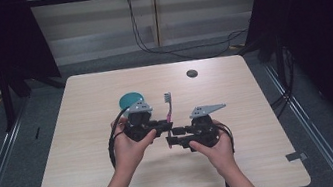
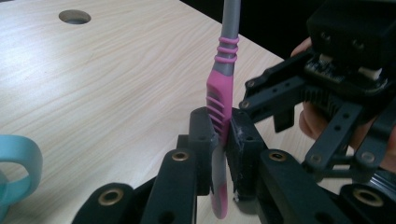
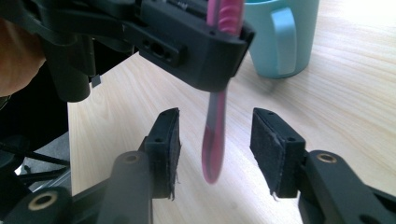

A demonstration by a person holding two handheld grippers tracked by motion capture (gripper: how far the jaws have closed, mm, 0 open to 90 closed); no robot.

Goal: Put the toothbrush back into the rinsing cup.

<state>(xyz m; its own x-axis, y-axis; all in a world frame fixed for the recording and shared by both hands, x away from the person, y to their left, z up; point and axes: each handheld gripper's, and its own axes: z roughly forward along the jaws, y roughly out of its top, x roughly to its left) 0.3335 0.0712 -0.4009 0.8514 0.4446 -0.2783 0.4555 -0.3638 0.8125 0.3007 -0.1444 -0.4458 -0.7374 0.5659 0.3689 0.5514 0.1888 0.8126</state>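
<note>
A pink and grey toothbrush (image 1: 168, 104) stands upright over the middle of the table, bristles at the top. My left gripper (image 1: 165, 123) is shut on its pink handle (image 2: 223, 88), the pads (image 2: 204, 140) pressing both sides. The right gripper (image 1: 168, 141) comes in from the right, just below the left one. In the right gripper view its jaws (image 3: 217, 142) stand open around the handle's lower end (image 3: 213, 154), with a gap on each side and no contact. The left gripper's body (image 3: 196, 42) hangs above them.
A teal mug (image 1: 131, 99) stands behind the left gripper, its handle (image 2: 18, 158) close to that gripper's left side, and it also stands beyond the toothbrush (image 3: 280, 32). A round cable hole (image 1: 192, 73) lies in the tabletop at the far right.
</note>
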